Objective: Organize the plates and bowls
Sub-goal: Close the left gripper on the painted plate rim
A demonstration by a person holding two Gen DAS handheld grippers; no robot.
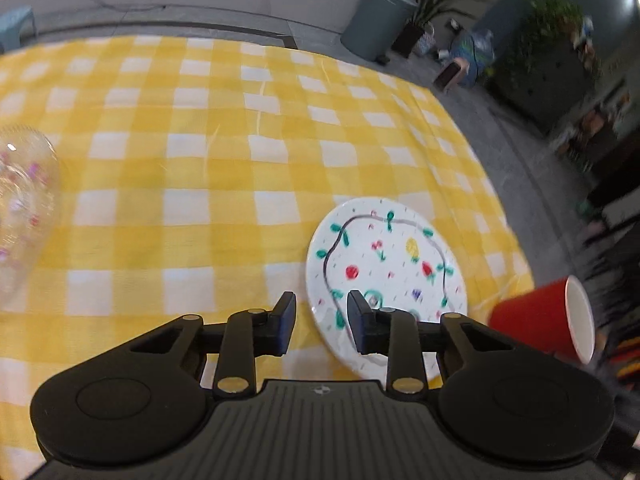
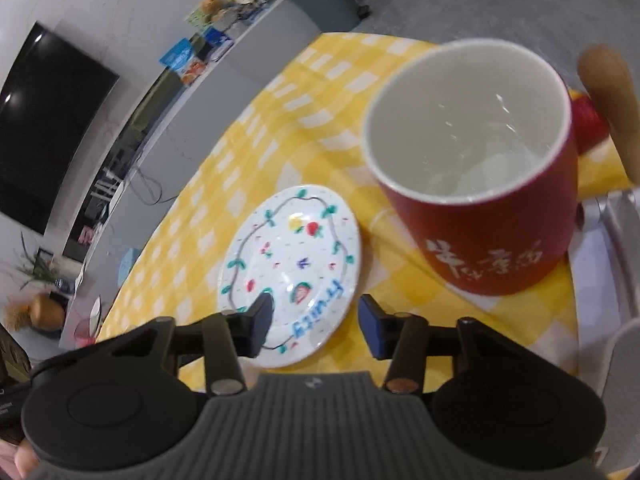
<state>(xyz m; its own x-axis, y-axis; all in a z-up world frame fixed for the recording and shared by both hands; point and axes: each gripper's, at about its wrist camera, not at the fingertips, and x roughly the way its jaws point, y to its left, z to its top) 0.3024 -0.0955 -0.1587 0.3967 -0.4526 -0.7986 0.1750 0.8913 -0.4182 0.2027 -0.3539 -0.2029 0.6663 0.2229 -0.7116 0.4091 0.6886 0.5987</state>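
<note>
The painted plate (image 1: 386, 276) lies just right of the left claw (image 1: 321, 322), nearer it; both claws spread, holding nothing.

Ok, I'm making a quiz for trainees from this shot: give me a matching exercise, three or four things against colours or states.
Things:
1. plate
2. mug
3. tablecloth
4. left tool

States:
a. red outside, white inside
b. yellow and white checks
c. open, holding nothing
d. white with painted fruit

Pairs: 1-d, 2-a, 3-b, 4-c
</note>
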